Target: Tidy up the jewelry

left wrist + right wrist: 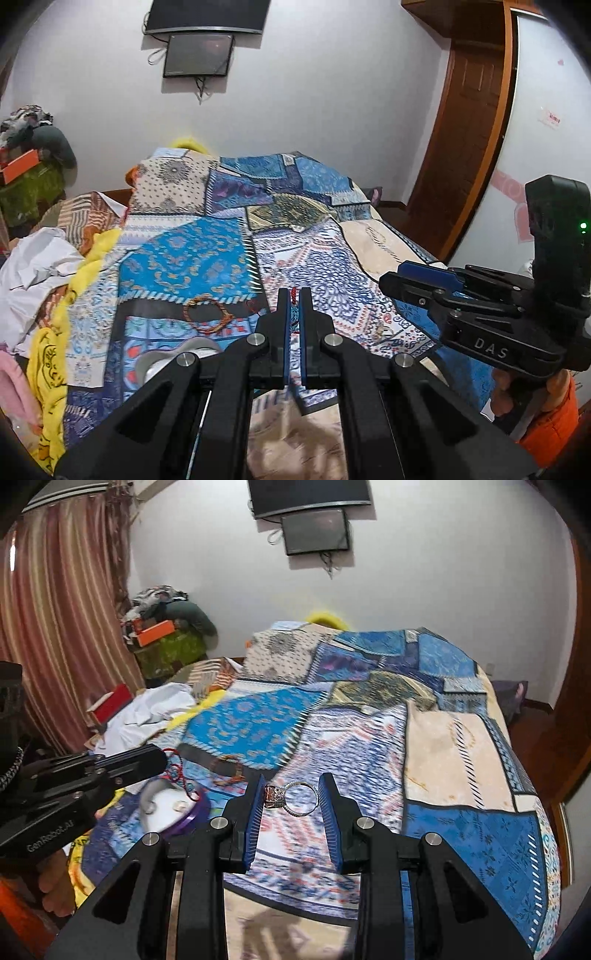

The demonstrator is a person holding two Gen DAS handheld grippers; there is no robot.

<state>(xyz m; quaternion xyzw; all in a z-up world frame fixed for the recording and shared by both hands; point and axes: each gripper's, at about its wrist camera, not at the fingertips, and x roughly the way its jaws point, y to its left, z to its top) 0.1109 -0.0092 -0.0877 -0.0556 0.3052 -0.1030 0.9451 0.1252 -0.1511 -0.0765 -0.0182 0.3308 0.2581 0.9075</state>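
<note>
My left gripper [294, 293] is shut on a red and teal cord bracelet [294, 313], which hangs from its tips above the patterned bedspread [207, 258]. In the right wrist view the same red cord [176, 771] dangles over a white dish with a purple rim [162, 821]. A small ring [181, 805] lies in that dish. My right gripper [292, 777] is shut on a silver ring with an orange stone [274, 796], held crosswise between the blue pads. A brown beaded bracelet [207, 315] lies on the bedspread beyond the dish.
Crumpled white paper [33, 273] and yellow cloth [48, 354] lie at the bed's left side. A red box [110, 703] sits near the striped curtain [55, 609]. Clothes and an orange box [155, 631] are piled in the far corner. A wooden door [469, 122] stands to the right.
</note>
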